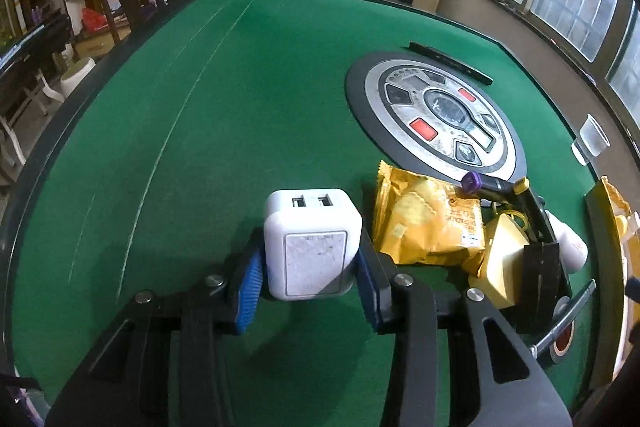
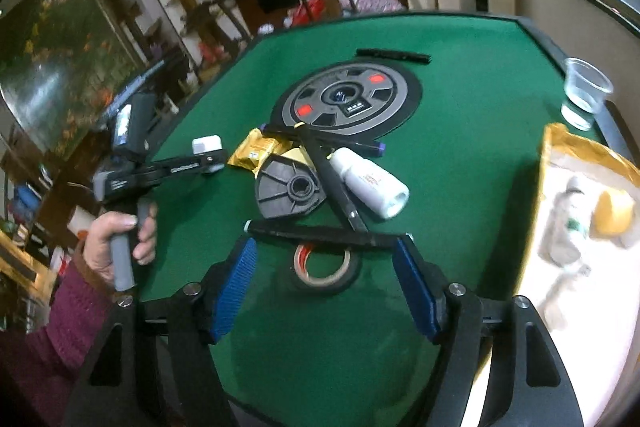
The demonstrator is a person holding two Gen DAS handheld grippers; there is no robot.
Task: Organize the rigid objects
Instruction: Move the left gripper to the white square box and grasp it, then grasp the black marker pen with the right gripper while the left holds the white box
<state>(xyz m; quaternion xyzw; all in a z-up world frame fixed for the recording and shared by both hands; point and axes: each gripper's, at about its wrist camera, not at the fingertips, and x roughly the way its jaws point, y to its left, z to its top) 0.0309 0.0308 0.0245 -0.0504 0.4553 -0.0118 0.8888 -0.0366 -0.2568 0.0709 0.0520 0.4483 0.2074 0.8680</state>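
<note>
A white USB charger (image 1: pixel 310 247) sits on the green table between the blue pads of my left gripper (image 1: pixel 311 267), which is shut on its two sides. The right wrist view shows that gripper (image 2: pixel 208 159) and the charger (image 2: pixel 207 145) at the left, a hand (image 2: pixel 116 243) on its handle. My right gripper (image 2: pixel 326 247) stands open above a black tape roll (image 2: pixel 325 273). A black bar (image 2: pixel 324 235) lies across the gap at its fingertips. Beyond it lie a white bottle (image 2: pixel 370 183), a black fan-shaped part (image 2: pixel 286 193), a purple-capped marker (image 2: pixel 360 145) and a yellow snack packet (image 2: pixel 256 151).
A round control panel (image 2: pixel 348 99) is set in the middle of the table (image 2: pixel 460 147), with a black strip (image 2: pixel 394 54) behind it. A clear plastic cup (image 2: pixel 584 91) stands at the right edge. A yellow-rimmed container (image 2: pixel 560 151) with several items lies at the right.
</note>
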